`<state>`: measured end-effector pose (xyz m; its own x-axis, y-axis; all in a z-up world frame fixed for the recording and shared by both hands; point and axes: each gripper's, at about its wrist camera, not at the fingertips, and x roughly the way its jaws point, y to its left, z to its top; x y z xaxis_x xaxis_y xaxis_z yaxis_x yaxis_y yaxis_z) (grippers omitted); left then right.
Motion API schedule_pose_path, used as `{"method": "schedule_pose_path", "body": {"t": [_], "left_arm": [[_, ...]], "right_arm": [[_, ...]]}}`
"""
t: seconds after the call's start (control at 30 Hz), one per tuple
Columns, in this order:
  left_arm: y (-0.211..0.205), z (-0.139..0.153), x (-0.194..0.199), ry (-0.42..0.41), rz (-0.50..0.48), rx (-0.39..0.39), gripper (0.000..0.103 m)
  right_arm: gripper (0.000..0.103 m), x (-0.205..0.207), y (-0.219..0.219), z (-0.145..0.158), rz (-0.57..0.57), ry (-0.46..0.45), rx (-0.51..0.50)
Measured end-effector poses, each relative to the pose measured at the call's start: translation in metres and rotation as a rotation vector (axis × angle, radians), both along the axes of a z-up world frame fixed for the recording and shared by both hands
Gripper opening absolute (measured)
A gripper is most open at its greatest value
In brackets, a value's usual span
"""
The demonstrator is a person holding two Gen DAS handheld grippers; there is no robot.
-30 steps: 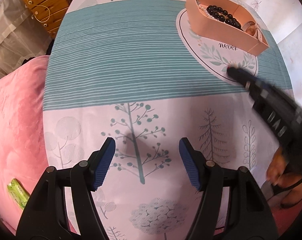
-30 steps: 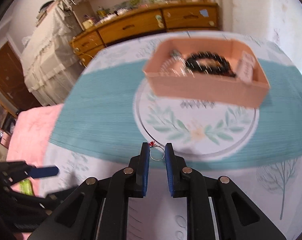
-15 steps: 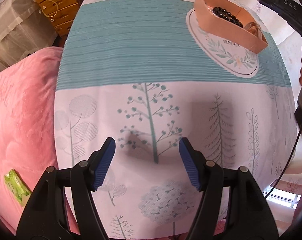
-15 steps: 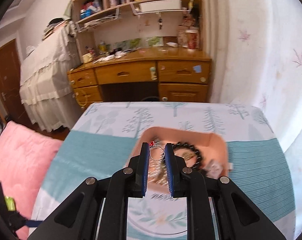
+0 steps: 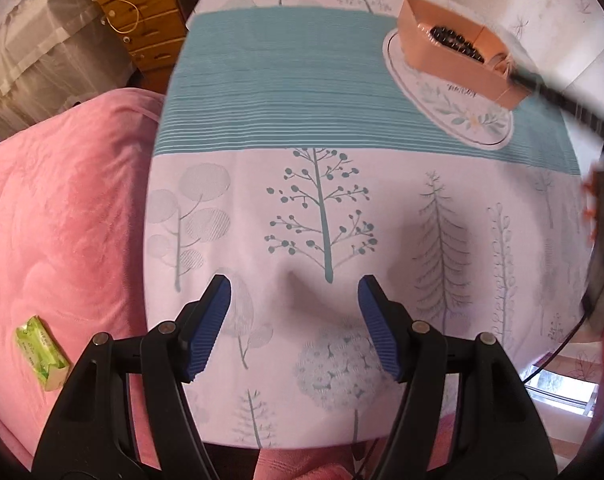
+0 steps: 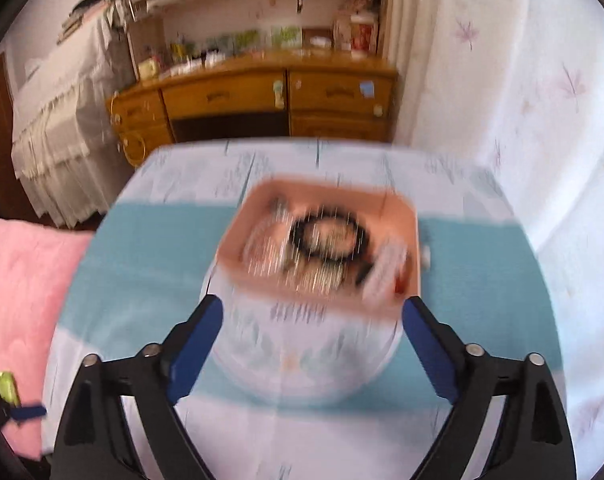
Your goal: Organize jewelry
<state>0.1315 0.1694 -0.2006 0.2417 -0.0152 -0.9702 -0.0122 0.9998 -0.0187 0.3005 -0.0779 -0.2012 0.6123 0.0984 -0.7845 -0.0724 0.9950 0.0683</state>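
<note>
The pink tray (image 6: 397, 216) holds a black bead bracelet (image 6: 329, 236); the right hand-held gripper (image 6: 311, 316), earlier pinching a ring, has just been opening and now stands spread and empty; the left hand-held gripper (image 5: 295, 294) is also spread and empty.

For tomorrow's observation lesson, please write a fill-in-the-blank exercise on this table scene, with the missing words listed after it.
1. The string of black beads lies inside the peach-coloured ____.
2. That container stands on a white round mat printed with ____.
3. Nothing sits between the blue pads of the left gripper, whose jaws are ____.
4. The small green packet lies on the ____ blanket.

Missing words: box; leaves; open; pink
</note>
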Motion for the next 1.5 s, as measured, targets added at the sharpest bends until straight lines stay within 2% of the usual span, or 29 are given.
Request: {"method": "schedule_pose_path", "body": {"t": [0.13, 0.23, 0.27, 0.37, 0.43, 0.53, 0.57, 0.63, 0.7, 0.8, 0.9, 1.0, 1.17, 1.27, 1.5], "left_arm": [[0.000, 0.013, -0.026, -0.007, 0.019, 0.003, 0.063], [-0.003, 0.016, -0.050, -0.005, 0.059, 0.004, 0.063], [-0.004, 0.017, -0.060, -0.016, 0.080, -0.020, 0.063], [-0.015, 0.013, -0.081, 0.005, 0.126, -0.068, 0.064], [-0.036, 0.014, -0.089, 0.048, 0.106, -0.104, 0.064], [-0.072, 0.030, -0.090, 0.049, 0.077, -0.107, 0.065], [-0.082, 0.038, -0.088, 0.028, 0.081, -0.111, 0.073], [-0.105, 0.062, -0.081, -0.041, 0.075, -0.125, 0.086], [-0.130, 0.090, -0.072, -0.120, 0.023, -0.125, 0.086], [-0.164, 0.128, -0.065, -0.230, -0.054, -0.094, 0.090], [-0.178, 0.162, -0.068, -0.327, -0.078, -0.134, 0.103], [-0.181, 0.183, -0.077, -0.389, -0.048, -0.171, 0.103], [-0.179, 0.181, -0.102, -0.392, 0.039, -0.039, 0.103], [-0.170, 0.172, -0.117, -0.365, 0.114, -0.023, 0.103], [-0.161, 0.167, -0.130, -0.380, 0.145, 0.045, 0.103]], "right_arm": [[0.102, -0.052, 0.008, -0.033, -0.007, 0.169, 0.056], [0.102, -0.098, 0.010, -0.067, -0.007, 0.346, 0.152], [0.102, -0.114, 0.010, -0.077, 0.013, 0.413, 0.179], [0.102, -0.159, 0.008, -0.094, 0.082, 0.551, 0.181], [0.103, -0.190, -0.003, -0.090, 0.127, 0.587, 0.143], [0.103, -0.224, -0.030, -0.069, 0.135, 0.564, 0.097], [0.103, -0.230, -0.038, -0.061, 0.130, 0.558, 0.096], [0.103, -0.234, -0.058, -0.038, 0.113, 0.509, 0.095], [0.103, -0.235, -0.077, -0.006, 0.095, 0.409, 0.058], [0.103, -0.232, -0.107, 0.037, 0.021, 0.311, 0.034], [0.103, -0.234, -0.136, 0.067, -0.045, 0.286, 0.139], [0.103, -0.238, -0.161, 0.089, -0.075, 0.270, 0.259], [0.103, -0.245, -0.181, 0.114, -0.093, 0.225, 0.270], [0.103, -0.248, -0.173, 0.114, -0.073, 0.205, 0.324], [0.103, -0.255, -0.149, 0.138, 0.010, 0.090, 0.284]]}}
